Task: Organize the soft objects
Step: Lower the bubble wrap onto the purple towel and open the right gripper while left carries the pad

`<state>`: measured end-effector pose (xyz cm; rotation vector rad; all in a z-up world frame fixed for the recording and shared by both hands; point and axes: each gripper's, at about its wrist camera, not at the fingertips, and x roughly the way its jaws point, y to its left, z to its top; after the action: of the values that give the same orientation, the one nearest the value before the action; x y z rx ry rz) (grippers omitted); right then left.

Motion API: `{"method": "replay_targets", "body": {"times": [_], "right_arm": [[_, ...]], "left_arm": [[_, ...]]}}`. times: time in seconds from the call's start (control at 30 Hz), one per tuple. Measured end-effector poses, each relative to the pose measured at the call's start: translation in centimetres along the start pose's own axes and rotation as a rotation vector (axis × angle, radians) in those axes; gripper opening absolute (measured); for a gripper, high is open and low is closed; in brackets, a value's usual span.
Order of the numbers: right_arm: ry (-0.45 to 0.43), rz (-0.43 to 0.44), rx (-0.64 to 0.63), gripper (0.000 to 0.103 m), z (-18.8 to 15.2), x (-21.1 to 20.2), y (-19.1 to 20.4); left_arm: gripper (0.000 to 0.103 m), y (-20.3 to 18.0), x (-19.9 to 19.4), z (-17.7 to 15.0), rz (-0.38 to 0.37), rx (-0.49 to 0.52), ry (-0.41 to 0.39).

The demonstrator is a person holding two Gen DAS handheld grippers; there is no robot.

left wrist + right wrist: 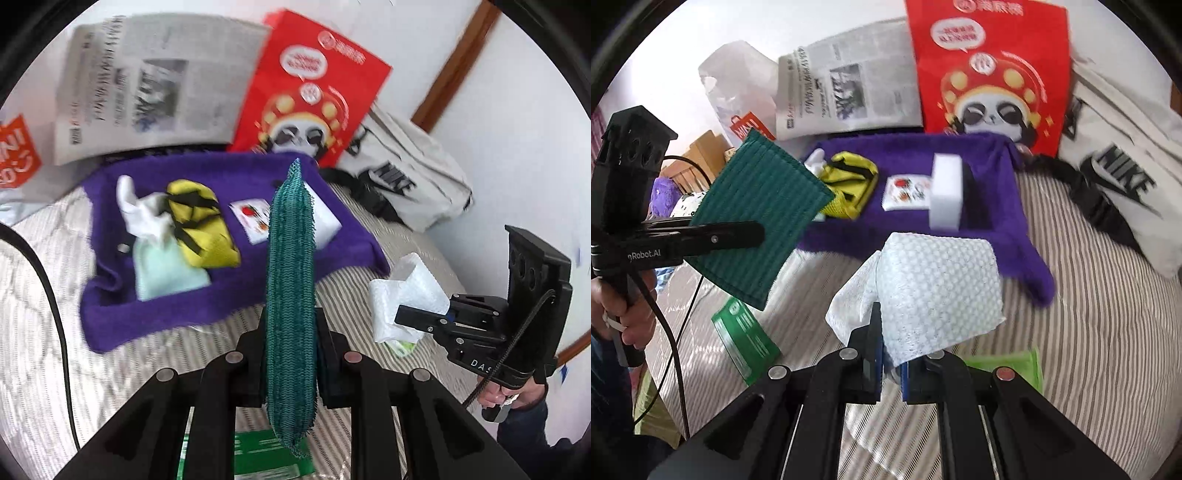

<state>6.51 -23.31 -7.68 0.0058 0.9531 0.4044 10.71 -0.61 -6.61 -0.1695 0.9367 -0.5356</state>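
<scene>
The left gripper (pixel 291 347) is clamped on a green knitted cloth (pixel 291 280), which its own camera sees only edge-on; the right wrist view shows that cloth (pixel 761 225) as a broad ribbed rectangle held up above the striped bedcover (pixel 1089 332). The right gripper (pixel 890 354) is closed on a white paper towel (pixel 938 288), lifted just clear of the purple towel (pixel 997 229). Only the left view shows a pale mint pouch (pixel 162 266) on that purple towel beside the yellow bag (pixel 203 225), possibly touching it; blur hides the seam.
</scene>
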Motion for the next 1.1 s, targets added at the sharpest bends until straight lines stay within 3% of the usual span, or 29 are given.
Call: {"method": "replay_targets", "body": {"times": [0.37, 0.53, 0.63, 0.77, 1.1], "right_arm": [[-0.047, -0.031, -0.026, 0.007, 4.8, 1.2, 1.0], [-0.062, -0.093, -0.015, 0.007, 7.6, 1.4, -0.9], [-0.061, -0.173, -0.024, 0.007, 9.3, 1.8, -2.6], [-0.047, -0.194, -0.019, 0.007, 11.4, 3.0, -4.4], [0.02, -0.143, -0.044, 0.007, 18.5, 11.1, -4.3]], "left_arm": [[0.018, 2.8, -1.7, 3.4, 0.049, -0.024, -0.046], [0.018, 3.4, -0.3, 5.0, 0.045, -0.027, -0.032], [0.018, 3.6, 0.7, 5.9, 0.045, -0.027, -0.02], [0.018, 4.1, 1.8, 6.9, 0.041, -0.039, -0.007], [0.018, 6.7, 2.7, 8.0, 0.058, -0.082, 0.01]]}}
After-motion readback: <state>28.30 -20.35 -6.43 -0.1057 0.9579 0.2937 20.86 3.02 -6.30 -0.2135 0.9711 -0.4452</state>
